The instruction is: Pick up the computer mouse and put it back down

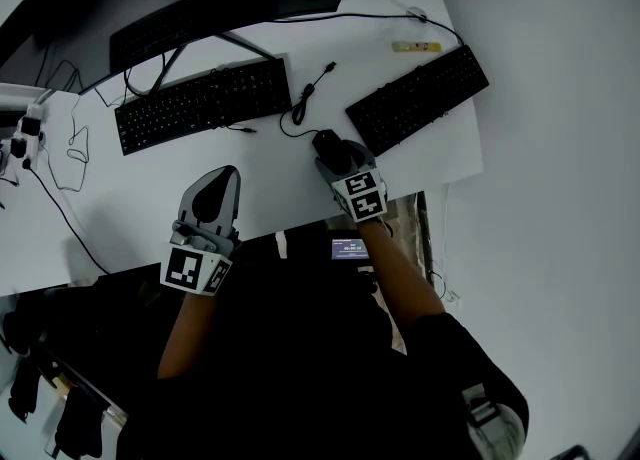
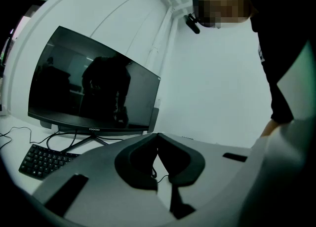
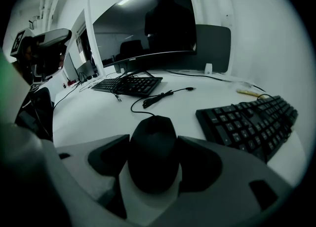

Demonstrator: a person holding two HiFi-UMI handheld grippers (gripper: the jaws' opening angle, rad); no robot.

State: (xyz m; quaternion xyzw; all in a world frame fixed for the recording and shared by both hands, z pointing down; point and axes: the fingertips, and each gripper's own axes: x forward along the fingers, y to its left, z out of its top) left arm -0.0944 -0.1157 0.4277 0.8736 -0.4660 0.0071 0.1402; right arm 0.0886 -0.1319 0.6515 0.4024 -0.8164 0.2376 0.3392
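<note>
— Right tool (image 1: 336,152): grey moulded jaws with dark pads, closed against both flanks of the computer mouse (image 3: 153,154).
— And the mouse itself?
— Black, matte and domed. It sits between the pads with its nose pointing away, over the white bench (image 1: 130,198), just beside the right keyboard (image 1: 418,98).
— Lifted or resting?
— Cannot tell, since the jaws hide its underside.
— The other tool?
— Left tool (image 2: 158,136): pad tips together, nothing held. It is near the bench's front edge, well apart from the mouse.
— Remainder?
— Second black keyboard (image 1: 200,103), flat and rectangular. Curved dark monitor (image 3: 143,23), glossy, cut off in the head view. Thin black cord (image 3: 160,95), partly bundled, running from the mouse's nose. The bench surface is smooth.
</note>
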